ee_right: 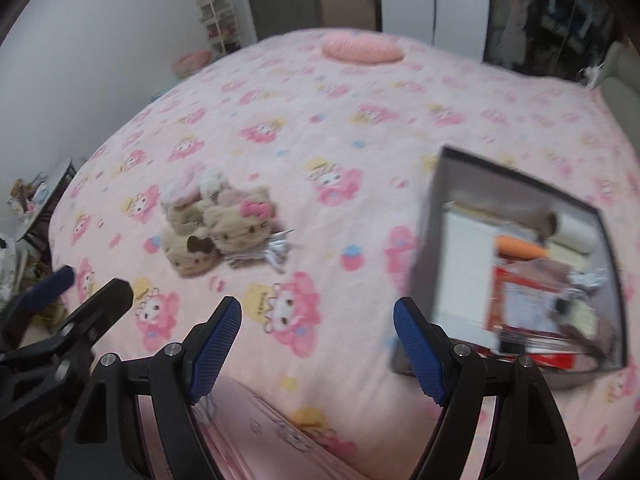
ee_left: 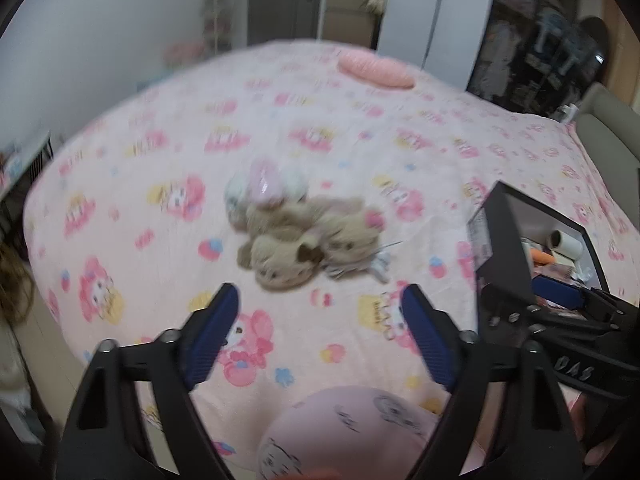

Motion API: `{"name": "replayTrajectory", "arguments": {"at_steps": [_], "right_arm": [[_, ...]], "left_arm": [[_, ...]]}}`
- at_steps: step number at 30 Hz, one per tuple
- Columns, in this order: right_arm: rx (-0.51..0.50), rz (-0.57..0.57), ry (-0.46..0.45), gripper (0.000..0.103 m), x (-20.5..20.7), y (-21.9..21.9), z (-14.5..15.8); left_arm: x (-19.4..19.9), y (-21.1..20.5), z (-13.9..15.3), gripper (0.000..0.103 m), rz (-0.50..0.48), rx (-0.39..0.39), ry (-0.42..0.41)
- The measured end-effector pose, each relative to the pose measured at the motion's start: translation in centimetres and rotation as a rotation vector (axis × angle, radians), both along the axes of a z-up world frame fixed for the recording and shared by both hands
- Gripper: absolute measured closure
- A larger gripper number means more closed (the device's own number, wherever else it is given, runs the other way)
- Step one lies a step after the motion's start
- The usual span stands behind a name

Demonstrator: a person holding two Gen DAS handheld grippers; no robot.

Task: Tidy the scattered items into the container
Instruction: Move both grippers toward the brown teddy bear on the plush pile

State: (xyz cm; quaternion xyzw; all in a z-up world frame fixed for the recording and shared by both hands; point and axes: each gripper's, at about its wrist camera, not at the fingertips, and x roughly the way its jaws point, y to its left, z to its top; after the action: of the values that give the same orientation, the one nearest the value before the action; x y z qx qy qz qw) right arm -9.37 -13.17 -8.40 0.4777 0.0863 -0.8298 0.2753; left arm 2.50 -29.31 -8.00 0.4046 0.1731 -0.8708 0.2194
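Two tan cat-faced plush toys (ee_left: 304, 244) (ee_right: 216, 232) lie heaped mid-bed, with pastel wrapped items (ee_left: 264, 188) just behind and a white cable (ee_left: 380, 270) (ee_right: 274, 254) at their right. My left gripper (ee_left: 320, 296) hovers open just short of this pile, nothing between its blue pads. To the right stands a black box (ee_left: 504, 232) (ee_right: 428, 248) holding a paper roll, an orange item and red packets. My right gripper (ee_right: 318, 308) is open and empty over the sheet, left of the box's near corner. Each gripper shows in the other's view (ee_left: 528, 300) (ee_right: 92, 284).
The bed wears a pink cartoon-print sheet (ee_left: 168, 160) (ee_right: 340, 128), with a pink cushion (ee_left: 376, 68) (ee_right: 362, 50) at its far end. Pink printed fabric (ee_left: 348, 432) (ee_right: 260, 432) lies right under the grippers. Beyond the bed are a wall, a doorway and dark shelves.
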Motion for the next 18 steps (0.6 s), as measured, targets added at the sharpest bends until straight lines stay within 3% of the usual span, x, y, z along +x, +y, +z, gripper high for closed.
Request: {"name": "replayTrajectory", "arguments": {"at_steps": [6,12,18], "right_arm": [[0.023,0.035,-0.063,0.027,-2.6,-3.3,-3.1],[0.013,0.126,-0.131,0.052,-3.8,-7.3,-5.8],[-0.007,0.165,-0.166,0.063,-4.4,-10.2,-8.0]], "left_arm": [[-1.5,-4.8,-4.5,0.035,0.046,0.110,-0.047],[-3.8,-8.1,-7.6,0.034,0.021,0.221,-0.024],[-6.1,-10.5,-10.9,0.030,0.028,0.339,-0.030]]}}
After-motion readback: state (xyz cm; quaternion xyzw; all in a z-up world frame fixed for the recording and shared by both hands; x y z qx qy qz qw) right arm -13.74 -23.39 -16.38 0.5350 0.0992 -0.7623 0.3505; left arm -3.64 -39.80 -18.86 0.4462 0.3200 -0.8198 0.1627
